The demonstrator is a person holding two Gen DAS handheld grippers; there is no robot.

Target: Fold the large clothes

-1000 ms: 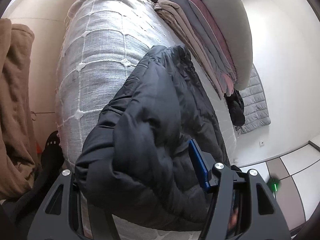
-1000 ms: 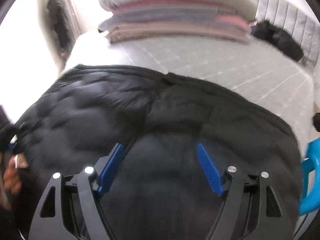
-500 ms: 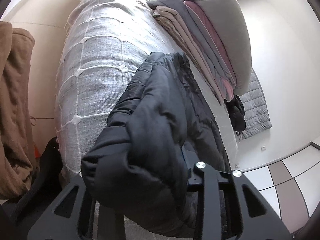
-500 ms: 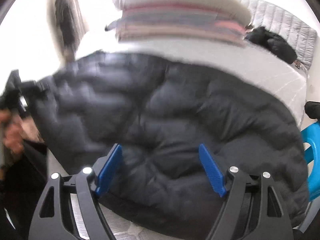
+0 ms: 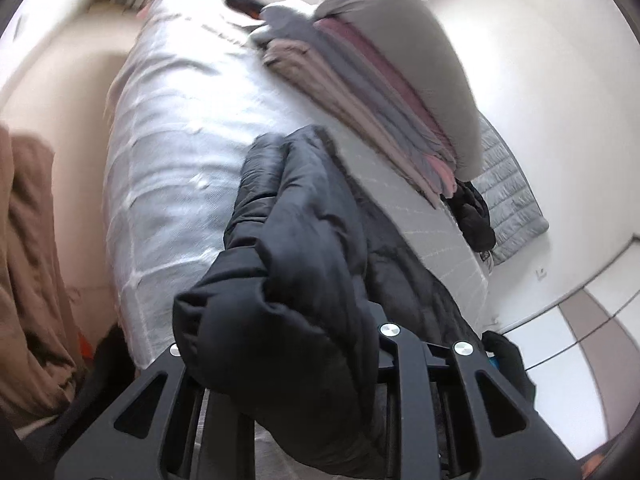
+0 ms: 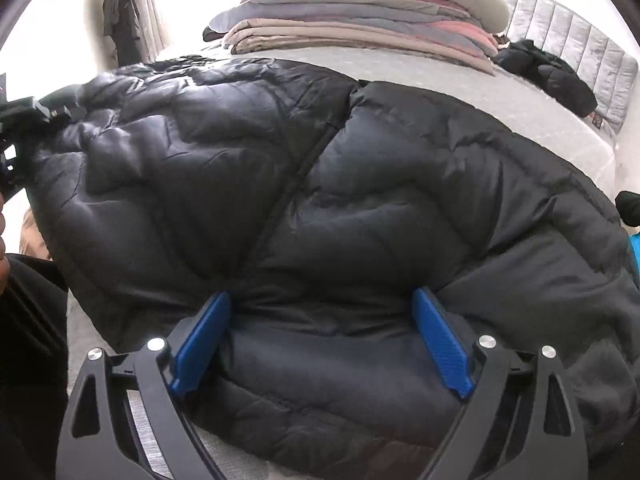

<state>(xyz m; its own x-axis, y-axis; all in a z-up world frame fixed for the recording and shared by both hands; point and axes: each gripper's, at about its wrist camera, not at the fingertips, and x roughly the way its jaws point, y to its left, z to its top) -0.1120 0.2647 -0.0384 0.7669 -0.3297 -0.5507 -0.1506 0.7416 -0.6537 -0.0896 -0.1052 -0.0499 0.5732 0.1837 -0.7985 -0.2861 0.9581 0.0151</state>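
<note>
— Where is the jacket?

— The black puffer jacket (image 6: 320, 200) lies spread across the bed (image 6: 540, 120), filling the middle of my right view. Its near edge sits between the blue pads (image 6: 440, 340) at the bottom of the frame.

— And your jaws?

— My right gripper (image 6: 320, 344) is spread wide, the pads touching the jacket on either side but not clenched. My left gripper (image 5: 280, 360) is clenched on a bunched fold of the jacket (image 5: 288, 280), low in the left view.

— Anything else?

— Folded blankets (image 6: 360, 20) are stacked at the top centre, with another dark garment (image 6: 548, 72) in the upper right.
</note>
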